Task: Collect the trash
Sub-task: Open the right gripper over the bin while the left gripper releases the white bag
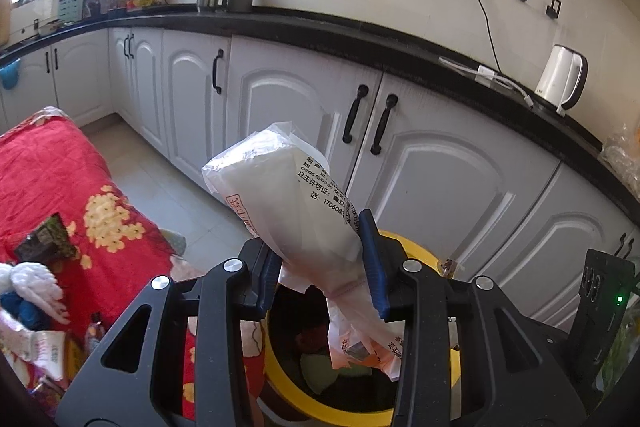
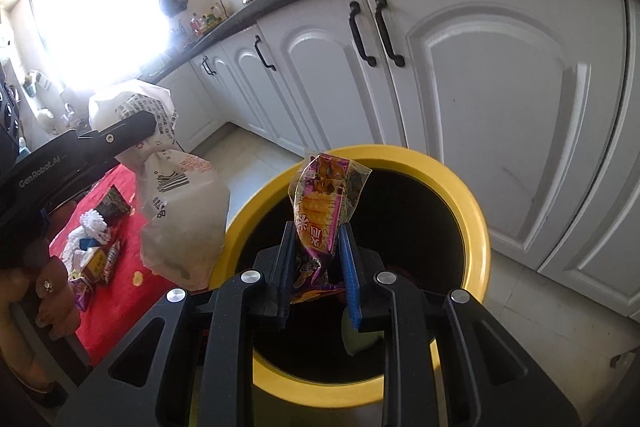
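My left gripper is shut on a white plastic bag with printed text, held over the yellow-rimmed trash bin. From the right wrist view the same white bag hangs beside the bin's left rim, pinched by the left gripper. My right gripper is shut on a purple and orange snack wrapper, held above the open mouth of the bin. Some trash lies at the bin's bottom.
A red flowered cloth on the left carries more wrappers and a white knitted item. White cabinets with black handles stand just behind the bin. A white kettle sits on the black counter. A hand holds the left gripper.
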A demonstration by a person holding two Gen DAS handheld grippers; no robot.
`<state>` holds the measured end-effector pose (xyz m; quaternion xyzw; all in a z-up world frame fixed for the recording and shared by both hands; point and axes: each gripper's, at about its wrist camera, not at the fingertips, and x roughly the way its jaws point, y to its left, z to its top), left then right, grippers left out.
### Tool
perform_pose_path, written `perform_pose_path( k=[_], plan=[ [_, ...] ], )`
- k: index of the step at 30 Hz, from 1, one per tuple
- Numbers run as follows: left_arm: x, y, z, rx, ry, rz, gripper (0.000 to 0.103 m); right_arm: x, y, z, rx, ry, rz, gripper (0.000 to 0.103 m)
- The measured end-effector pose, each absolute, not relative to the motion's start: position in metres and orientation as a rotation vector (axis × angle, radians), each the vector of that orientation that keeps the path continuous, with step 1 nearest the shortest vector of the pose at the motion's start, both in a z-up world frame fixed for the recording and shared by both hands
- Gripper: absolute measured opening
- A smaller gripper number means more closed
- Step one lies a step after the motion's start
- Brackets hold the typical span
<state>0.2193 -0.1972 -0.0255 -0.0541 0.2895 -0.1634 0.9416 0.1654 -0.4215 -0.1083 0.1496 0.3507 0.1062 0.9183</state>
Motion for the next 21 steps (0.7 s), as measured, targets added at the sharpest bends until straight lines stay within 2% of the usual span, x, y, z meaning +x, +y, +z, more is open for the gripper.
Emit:
perform_pose_path(
  k=[12,13,14,15,16,18,21],
  plan=[
    [0.233,-0.203,-0.048,-0.114,0.648,-0.337,0.030,0.171,-0.429,-0.127,0.336,0.762,0.196,0.024],
    [0.233,-0.204,-0.049,-0.114,0.650,-0.338,0.031,0.173,-0.430,-0.128,0.339,0.770,0.196,0.027],
    [0.235,-0.204,-0.050,-0.116,0.655,-0.340,0.031,0.173,-0.431,-0.130,0.343,0.779,0.188,0.039],
    [0.235,-0.204,-0.052,-0.119,0.659,-0.342,0.035,0.173,-0.432,-0.130,0.347,0.777,0.175,0.047],
    [0.237,-0.204,-0.054,-0.125,0.670,-0.349,0.045,0.173,-0.433,-0.131,0.351,0.774,0.171,0.048],
    [0.237,-0.202,-0.056,-0.136,0.674,-0.350,0.057,0.172,-0.433,-0.131,0.350,0.777,0.166,0.049],
    [0.235,-0.197,-0.055,-0.147,0.677,-0.346,0.068,0.171,-0.434,-0.128,0.355,0.766,0.158,0.054]
  ],
)
